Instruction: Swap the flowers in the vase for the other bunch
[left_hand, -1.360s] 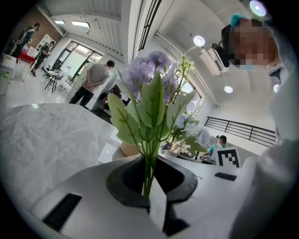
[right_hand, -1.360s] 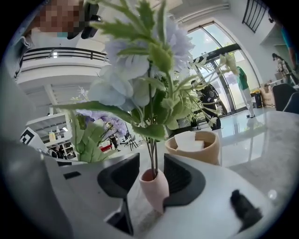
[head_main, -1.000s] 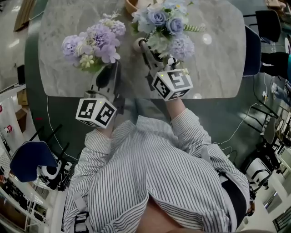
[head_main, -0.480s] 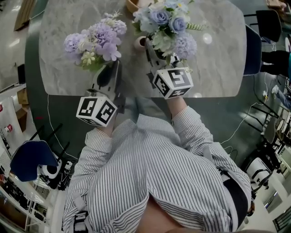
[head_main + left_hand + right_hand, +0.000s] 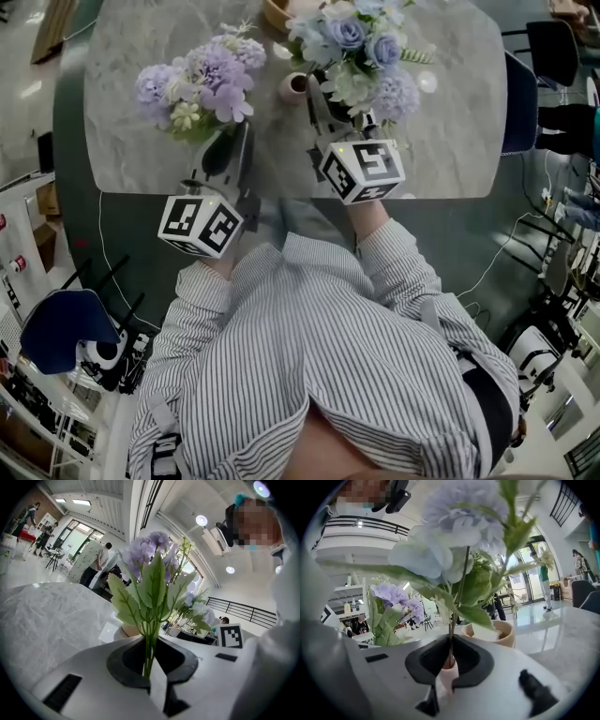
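Purple blooms fill the upper left of the head view. The purple bunch [image 5: 197, 80] is held above the marble bench [image 5: 450, 131] by the left tool [image 5: 150, 663], whose jaws are clamped on its green stems, so the replacement looks ready. At the upper right, the right tool [image 5: 450, 660] has just been closing its jaws, and they now pinch the thin stems of the blue bunch [image 5: 361, 52]. The small pinkish vase [image 5: 293, 87] stands on the bench just left of that tool's tip, between the two bunches. I cannot tell whether the ends of the blue stems are inside it. As I judge it, the swap is at an early stage. Both bunches are gripped, but drawing the blue bunch clear, laying it down and seating the purple stems in the vase all remain.
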Motion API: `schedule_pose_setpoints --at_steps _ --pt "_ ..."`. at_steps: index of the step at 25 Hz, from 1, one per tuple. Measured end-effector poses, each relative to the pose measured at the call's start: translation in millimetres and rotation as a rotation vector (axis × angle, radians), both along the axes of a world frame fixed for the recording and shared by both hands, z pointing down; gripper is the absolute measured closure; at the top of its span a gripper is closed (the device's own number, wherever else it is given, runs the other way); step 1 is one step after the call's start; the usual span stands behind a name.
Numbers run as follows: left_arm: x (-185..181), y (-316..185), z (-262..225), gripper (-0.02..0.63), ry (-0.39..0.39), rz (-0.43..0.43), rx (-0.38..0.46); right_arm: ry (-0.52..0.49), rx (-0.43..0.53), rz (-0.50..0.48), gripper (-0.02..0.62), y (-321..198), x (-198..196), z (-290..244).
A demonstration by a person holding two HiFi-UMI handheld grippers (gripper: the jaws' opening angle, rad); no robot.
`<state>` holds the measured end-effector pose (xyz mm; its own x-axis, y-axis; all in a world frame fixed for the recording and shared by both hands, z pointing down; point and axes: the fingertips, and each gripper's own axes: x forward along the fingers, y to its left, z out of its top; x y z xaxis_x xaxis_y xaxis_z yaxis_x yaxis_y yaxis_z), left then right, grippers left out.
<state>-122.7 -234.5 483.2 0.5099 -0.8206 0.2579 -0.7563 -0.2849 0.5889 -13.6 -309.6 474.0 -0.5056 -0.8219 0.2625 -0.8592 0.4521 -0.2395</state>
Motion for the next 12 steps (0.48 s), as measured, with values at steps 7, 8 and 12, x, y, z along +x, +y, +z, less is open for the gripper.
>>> schedule_pose_setpoints --at_steps 7,8,12 --pt "8.6 -0.8 -27.4 0.56 0.001 0.007 0.05 -0.033 0.026 0.004 0.565 3.5 7.8 -29.4" --pt "8.3 -1.0 -29.9 0.561 0.001 0.008 0.057 -0.035 0.034 0.006 0.565 2.7 8.0 -33.2" --pt "7.6 1.1 -37.7 0.561 0.004 0.015 0.08 -0.034 0.063 0.02 0.565 3.4 11.6 -47.5"
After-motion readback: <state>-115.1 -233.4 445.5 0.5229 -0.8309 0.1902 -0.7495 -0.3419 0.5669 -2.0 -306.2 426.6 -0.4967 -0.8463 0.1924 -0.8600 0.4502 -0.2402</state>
